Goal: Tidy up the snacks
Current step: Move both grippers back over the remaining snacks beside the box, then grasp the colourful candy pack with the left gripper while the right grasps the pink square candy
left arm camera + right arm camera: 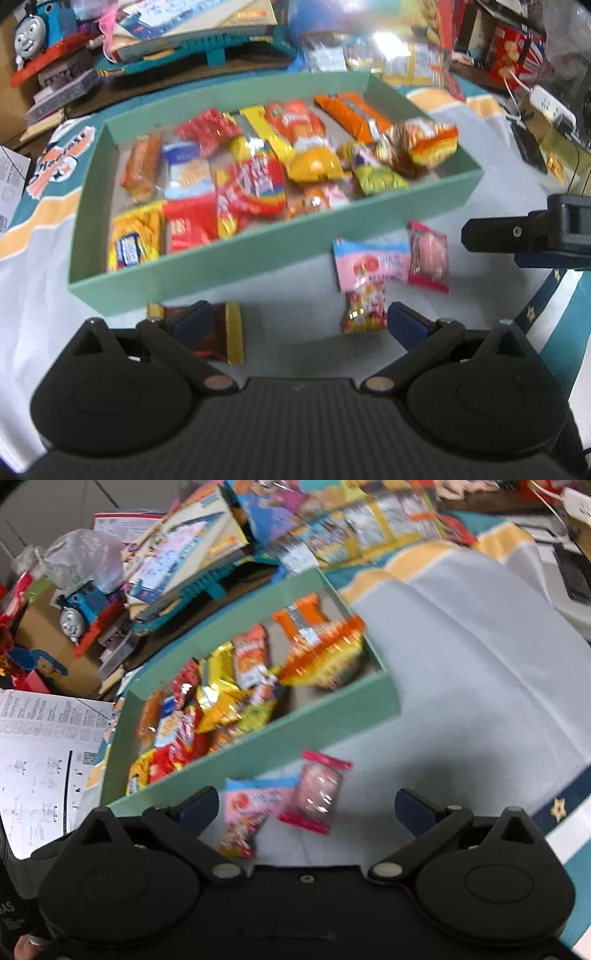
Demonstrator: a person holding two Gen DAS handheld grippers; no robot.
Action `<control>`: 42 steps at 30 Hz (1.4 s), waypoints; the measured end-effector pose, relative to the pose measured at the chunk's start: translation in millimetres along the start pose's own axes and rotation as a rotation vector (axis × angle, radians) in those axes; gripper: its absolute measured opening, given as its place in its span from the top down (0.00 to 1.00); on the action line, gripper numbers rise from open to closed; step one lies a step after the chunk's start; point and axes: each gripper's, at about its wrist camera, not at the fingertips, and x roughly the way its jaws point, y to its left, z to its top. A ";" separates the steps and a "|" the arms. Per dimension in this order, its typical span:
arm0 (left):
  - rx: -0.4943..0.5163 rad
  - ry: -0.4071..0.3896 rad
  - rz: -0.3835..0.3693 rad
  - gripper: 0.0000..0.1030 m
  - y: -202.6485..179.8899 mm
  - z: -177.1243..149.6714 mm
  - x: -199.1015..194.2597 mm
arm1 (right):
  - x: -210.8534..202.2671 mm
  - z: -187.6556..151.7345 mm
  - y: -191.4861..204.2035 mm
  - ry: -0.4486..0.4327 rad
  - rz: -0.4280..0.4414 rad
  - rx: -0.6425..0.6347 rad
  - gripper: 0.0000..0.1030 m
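Observation:
A green box (236, 258) (266, 738) holds several snack packets. On the cloth in front of it lie a pink and blue packet (369, 264) (258, 799), a pink and red packet (428, 256) (319, 792), a small red and yellow packet (364, 308) (240, 834) and a dark packet with gold edges (221, 328). My left gripper (299, 321) is open and empty, above the cloth between the dark packet and the small packet. My right gripper (306, 805) is open and empty, just above the pink packets; it also shows at the right edge of the left wrist view (535, 232).
Toys, books and boxes crowd the back, with a blue toy train (33, 29) (81, 609) at the left. A printed sheet (40, 760) lies left of the box. A white power strip (550, 105) and cables sit at the back right.

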 end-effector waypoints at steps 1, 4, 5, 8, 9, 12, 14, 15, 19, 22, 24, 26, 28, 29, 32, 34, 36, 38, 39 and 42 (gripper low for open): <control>0.004 0.005 -0.001 0.00 -1.4 -1.4 1.8 | 1.2 -2.8 -3.5 0.006 -0.003 0.009 0.00; 0.016 0.017 -0.002 0.00 -4.4 -2.9 7.7 | 3.3 -8.4 -9.2 0.014 -0.014 0.024 0.00; 0.018 0.020 -0.003 0.00 -5.1 -2.6 9.8 | 4.2 -8.9 -10.1 0.017 -0.015 0.026 0.00; 0.023 0.034 -0.002 0.00 -8.6 -2.2 16.9 | 8.2 -8.8 -12.2 0.021 -0.019 0.021 0.00; 0.024 0.038 -0.001 0.00 -9.7 -1.2 19.3 | 9.0 -8.8 -11.9 0.019 -0.023 0.017 0.00; 0.015 0.044 -0.013 0.00 -11.4 -0.1 24.6 | 12.9 -9.3 -13.0 0.029 -0.022 0.019 0.07; 0.009 0.044 -0.017 0.00 -12.2 0.5 27.9 | 15.7 -10.5 -14.0 0.029 -0.028 0.018 0.15; 0.009 0.043 -0.018 0.00 -12.9 1.0 29.8 | 16.8 -11.2 -14.3 0.027 -0.029 0.017 0.17; 0.002 0.046 -0.026 0.01 -15.1 4.6 36.3 | 21.3 -10.6 -14.1 0.030 -0.039 0.017 0.21; 0.006 0.032 -0.024 0.14 -17.1 5.6 38.1 | 24.1 -7.9 -9.4 0.025 -0.045 0.002 0.27; 0.013 0.032 -0.030 0.29 -18.1 4.7 39.8 | 28.8 -4.7 -3.9 0.029 -0.046 -0.009 0.31; 0.040 0.011 -0.011 0.45 -20.9 2.0 39.0 | 34.0 -1.7 4.1 0.026 -0.044 -0.033 0.44; 0.068 -0.008 -0.007 0.65 -22.1 -0.8 36.0 | 40.1 0.5 10.8 0.031 -0.038 -0.050 0.53; 0.070 -0.008 -0.010 0.67 -20.8 -1.5 34.3 | 42.6 1.1 13.5 0.032 -0.037 -0.058 0.57; 0.049 -0.003 -0.023 0.67 -10.5 -4.2 31.6 | 48.4 1.7 24.4 0.025 -0.048 -0.106 0.59; 0.022 -0.002 -0.025 0.67 -0.7 -6.5 28.5 | 51.9 -0.3 32.9 0.018 -0.069 -0.168 0.67; -0.011 0.003 -0.027 0.67 8.9 -8.9 26.8 | 56.2 -4.1 39.9 0.015 -0.095 -0.232 0.69; -0.034 0.005 -0.029 0.66 16.8 -10.6 25.0 | 56.8 -9.3 45.9 0.003 -0.112 -0.294 0.71; -0.043 0.006 -0.029 0.66 20.1 -11.4 24.2 | 56.5 -11.9 48.3 0.001 -0.116 -0.317 0.71; -0.051 0.007 -0.034 0.65 24.2 -12.5 23.3 | 54.7 -17.8 47.8 -0.009 -0.121 -0.334 0.71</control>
